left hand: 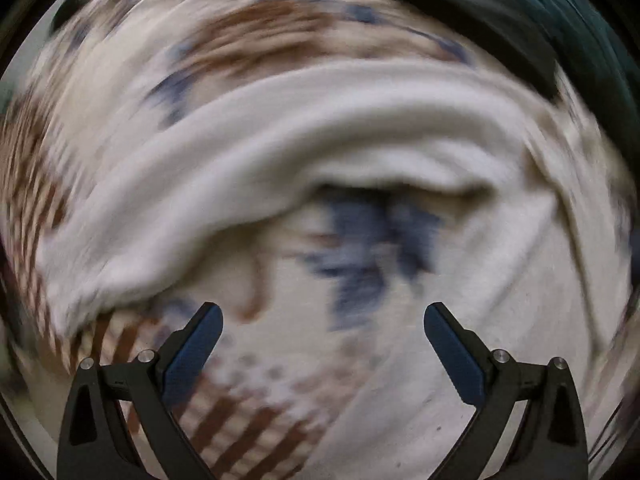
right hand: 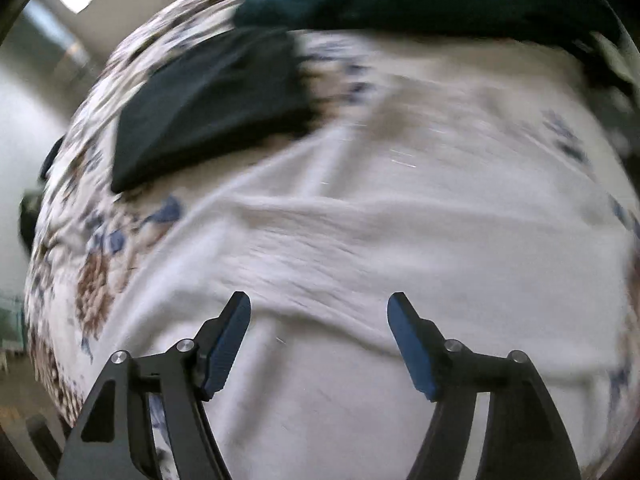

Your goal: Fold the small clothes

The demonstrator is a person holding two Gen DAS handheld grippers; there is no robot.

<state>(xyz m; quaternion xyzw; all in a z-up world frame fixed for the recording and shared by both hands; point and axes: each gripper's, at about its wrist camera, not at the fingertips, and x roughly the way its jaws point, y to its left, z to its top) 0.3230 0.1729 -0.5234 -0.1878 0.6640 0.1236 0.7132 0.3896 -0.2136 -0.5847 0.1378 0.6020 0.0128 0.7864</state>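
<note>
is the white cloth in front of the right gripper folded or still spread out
Mostly spread: the white garment lies wide over the patterned bedsheet, with creases. Blur hides whether any edge is folded. The right gripper has open, empty jaws.

A white garment (right hand: 360, 240) lies spread and creased on the patterned cover; a dark folded piece (right hand: 208, 108) rests beyond.

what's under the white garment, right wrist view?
The white garment lies on a floral-patterned sheet, which shows past its left edge. A folded dark garment sits beside it, on the sheet. Anything directly beneath the white cloth is covered.
</note>
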